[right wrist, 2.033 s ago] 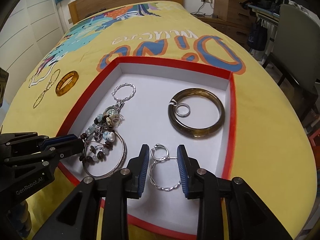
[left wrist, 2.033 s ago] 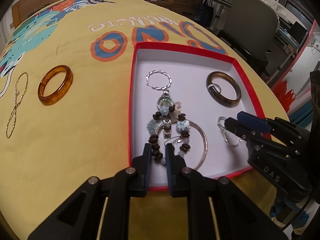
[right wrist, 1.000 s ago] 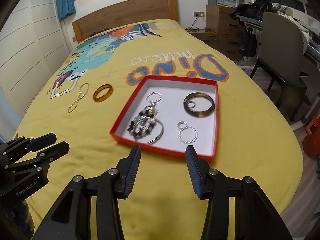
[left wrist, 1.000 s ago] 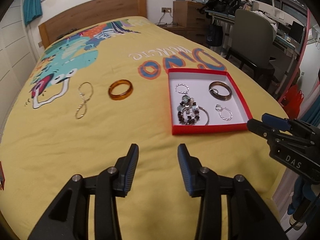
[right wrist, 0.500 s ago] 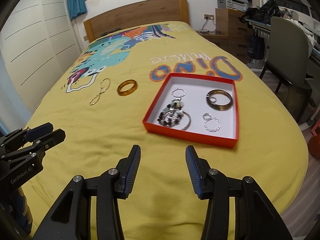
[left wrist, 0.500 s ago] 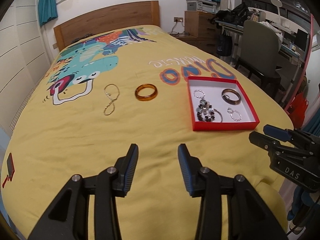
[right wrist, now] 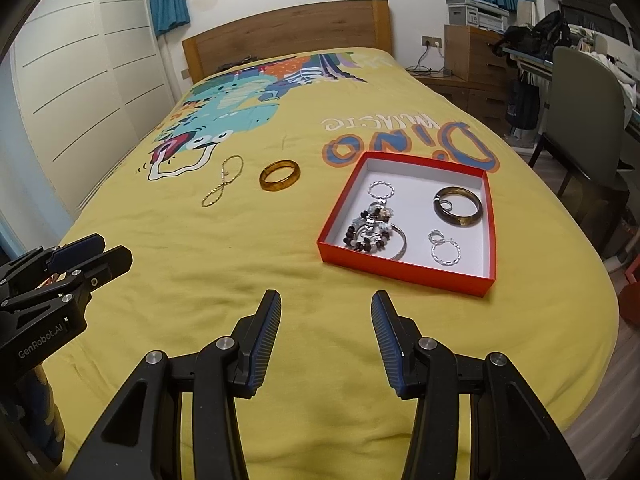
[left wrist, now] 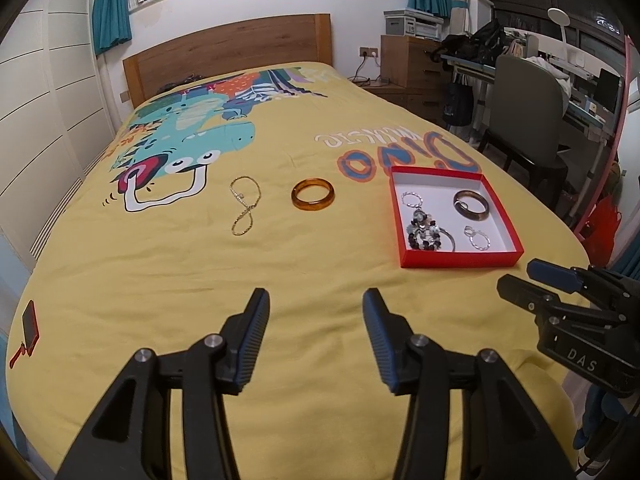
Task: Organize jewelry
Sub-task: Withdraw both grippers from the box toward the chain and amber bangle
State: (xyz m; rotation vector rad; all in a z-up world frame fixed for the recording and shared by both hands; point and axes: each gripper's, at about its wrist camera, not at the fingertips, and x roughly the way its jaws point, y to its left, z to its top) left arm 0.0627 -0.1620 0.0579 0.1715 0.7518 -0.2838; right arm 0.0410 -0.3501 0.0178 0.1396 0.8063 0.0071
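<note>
Still out: bangle (left wrist: 312,199) at 11 o'clock of the box (left wrist: 460,259), rigid, slick, pinch its rim; chain (left wrist: 244,210) limp. Left hand-held gripper (left wrist: 315,336) just widened, right (right wrist: 325,336) spread; both empty.

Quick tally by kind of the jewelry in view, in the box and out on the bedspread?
Bangles: 2, amber bangle on the bedspread, dark brown bangle in the red box
Gold chain: 1, on the bedspread
Beaded bracelet cluster: 1 tangle, pieces not separable
Silver hoops: 2, linked
Small silver ring: 1, inside the dark bangle
Total: 7
</note>
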